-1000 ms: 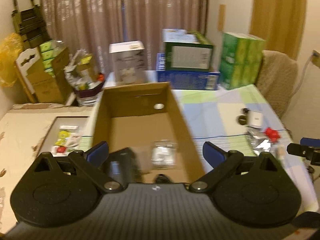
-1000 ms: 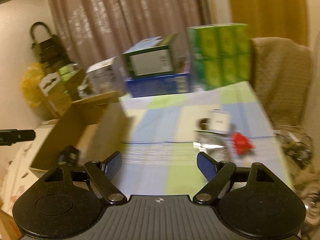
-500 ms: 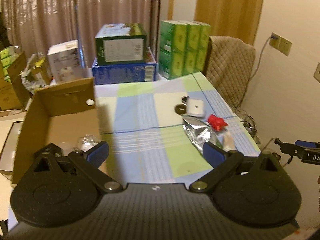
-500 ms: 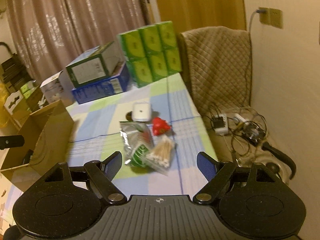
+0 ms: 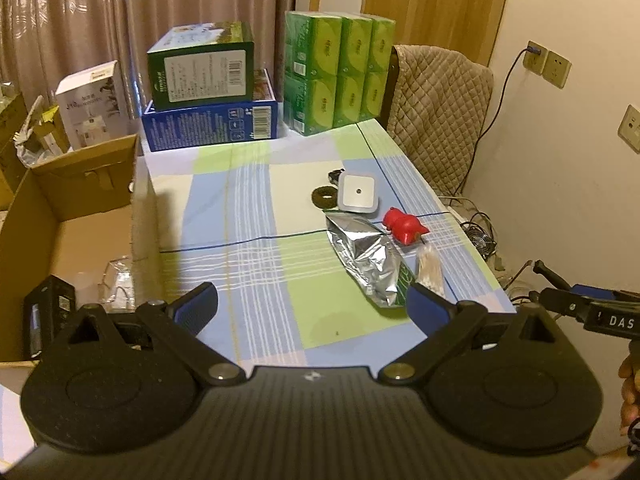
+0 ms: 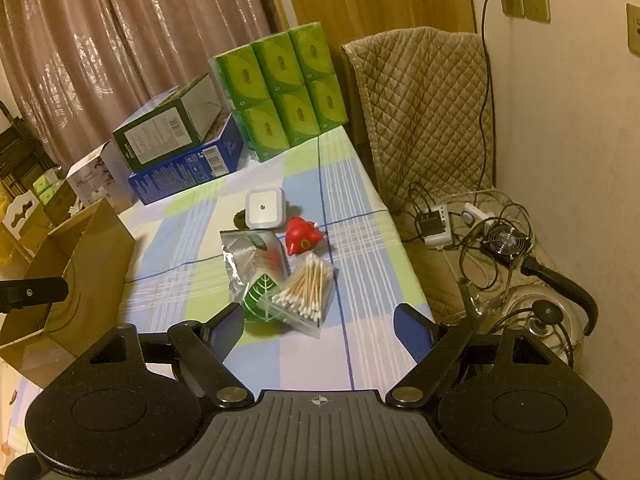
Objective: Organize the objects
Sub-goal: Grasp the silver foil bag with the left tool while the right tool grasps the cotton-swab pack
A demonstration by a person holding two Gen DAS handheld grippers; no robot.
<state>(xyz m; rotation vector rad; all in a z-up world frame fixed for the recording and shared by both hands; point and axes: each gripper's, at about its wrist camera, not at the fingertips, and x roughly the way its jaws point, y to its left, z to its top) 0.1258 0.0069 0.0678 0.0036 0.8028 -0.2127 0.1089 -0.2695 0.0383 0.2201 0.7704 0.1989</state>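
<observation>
On the checked tablecloth point(image 5: 256, 216) lie a silver foil pouch point(image 5: 366, 258), a bag of cotton swabs point(image 6: 308, 292), a red toy point(image 5: 404, 226), a white square device point(image 5: 357, 192) and a black ring point(image 5: 324, 197). An open cardboard box point(image 5: 80, 184) at the left holds a black item point(image 5: 46, 314) and a clear bag point(image 5: 118, 282). My left gripper point(image 5: 312, 308) is open and empty above the table's near edge. My right gripper point(image 6: 320, 328) is open and empty just short of the swabs. It also shows in the left wrist view point(image 5: 576, 304).
Green tissue packs point(image 5: 338, 72) and stacked green and blue boxes point(image 5: 208, 96) stand at the table's far end. A chair with a quilted cover point(image 6: 420, 112) is at the right. A power strip, fan and cables point(image 6: 480, 236) lie beside the table.
Both grippers have swung right, away from the cardboard box, toward the loose items on the table. Both stay open and empty.
</observation>
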